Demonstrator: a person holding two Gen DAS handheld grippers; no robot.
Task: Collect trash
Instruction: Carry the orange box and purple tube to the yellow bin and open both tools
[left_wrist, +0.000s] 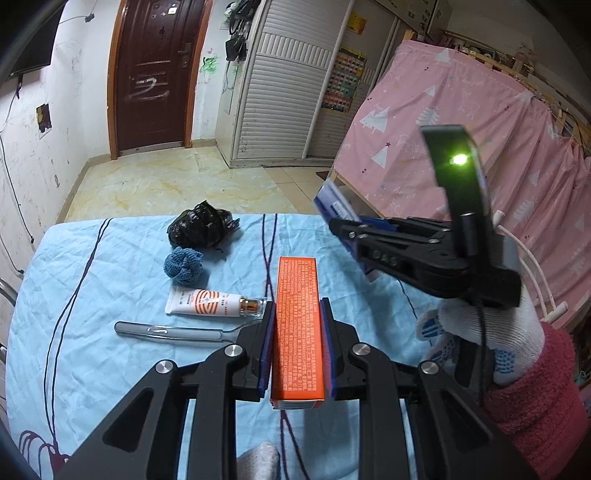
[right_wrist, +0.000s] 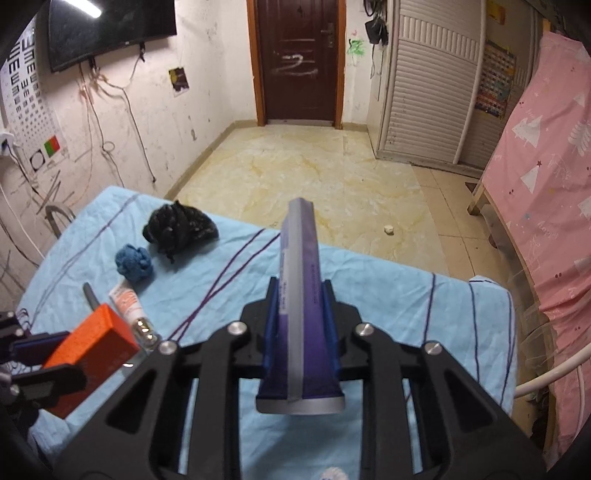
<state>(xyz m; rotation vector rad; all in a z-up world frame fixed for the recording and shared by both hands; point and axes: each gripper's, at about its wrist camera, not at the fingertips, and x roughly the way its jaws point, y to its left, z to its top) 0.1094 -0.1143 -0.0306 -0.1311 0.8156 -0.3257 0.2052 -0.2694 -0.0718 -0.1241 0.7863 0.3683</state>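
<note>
My left gripper (left_wrist: 297, 306) is shut on a long orange box (left_wrist: 298, 332), held above the blue cloth of the table (left_wrist: 110, 280); the same orange box (right_wrist: 88, 354) shows at the lower left of the right wrist view. My right gripper (right_wrist: 300, 291) is shut on a purple and grey box (right_wrist: 300, 295), lifted above the table; in the left wrist view that purple box (left_wrist: 334, 205) sticks out of the right gripper (left_wrist: 341, 225) at the right. On the cloth lie a crumpled black bag (left_wrist: 201, 227), a blue knitted ball (left_wrist: 183, 266), a white and orange tube (left_wrist: 214, 303) and a clear plastic fork (left_wrist: 173, 330).
A gloved hand (left_wrist: 491, 339) with a red sleeve holds the right gripper. Beyond the table's far edge is tiled floor (right_wrist: 314, 177) with a small white scrap (right_wrist: 388, 229). A pink curtain (left_wrist: 461, 147) hangs to the right, and a brown door (right_wrist: 297, 62) and a white cupboard (right_wrist: 428, 85) stand behind.
</note>
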